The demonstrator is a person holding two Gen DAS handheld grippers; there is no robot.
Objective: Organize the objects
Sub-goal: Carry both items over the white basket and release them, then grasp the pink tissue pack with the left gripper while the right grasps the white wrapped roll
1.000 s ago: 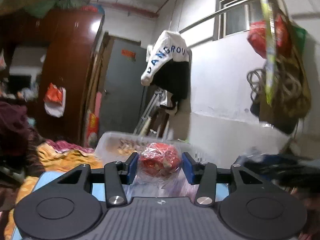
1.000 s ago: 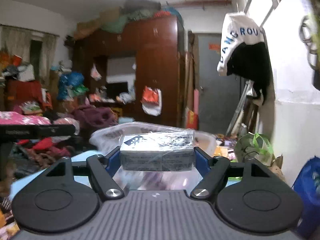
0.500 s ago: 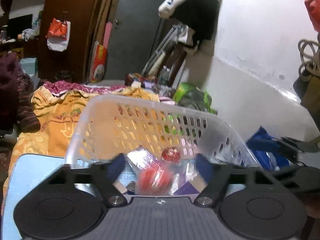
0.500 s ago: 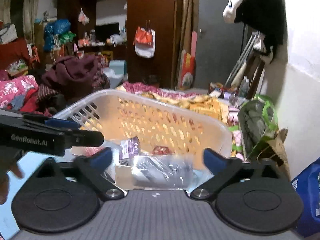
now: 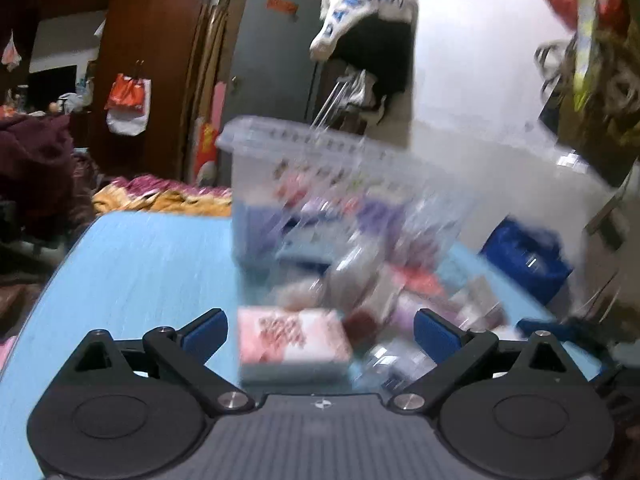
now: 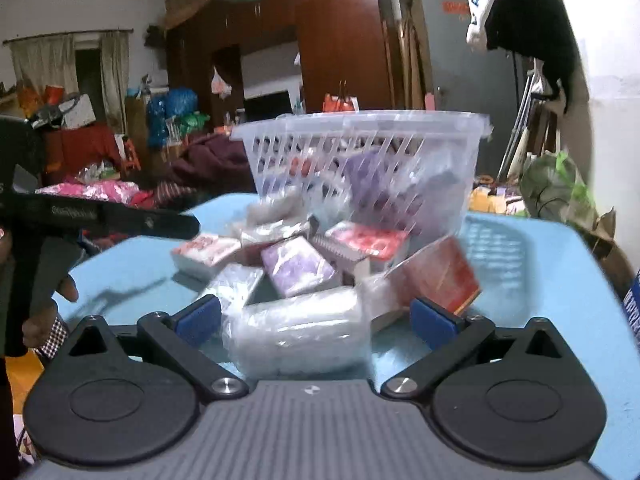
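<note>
A clear perforated plastic basket (image 6: pixel 360 152) stands at the far side of a light blue table (image 6: pixel 540 280); it also shows blurred in the left wrist view (image 5: pixel 320 160). Several wrapped packets lie in a pile in front of it, among them a purple packet (image 6: pixel 298 266), a red box (image 6: pixel 440 276) and a pink-and-white box (image 5: pixel 292 340). My left gripper (image 5: pixel 320 334) is open and empty, low over the pink-and-white box. My right gripper (image 6: pixel 316 316) is open and empty, with a clear-wrapped roll (image 6: pixel 300 332) lying between its fingers. The left gripper also shows in the right wrist view (image 6: pixel 100 216).
A white wall (image 5: pixel 480 100) runs along the right of the table. A blue bag (image 5: pixel 524 252) and a green bag (image 6: pixel 556 188) sit by the wall. A wooden wardrobe (image 6: pixel 340 48) and heaps of clothes (image 5: pixel 36 168) fill the room behind.
Both grippers opened and dropped their loads, the red wrapped item and the wrapped box, over the basket. Both then pulled back and down toward the pile on the table.
</note>
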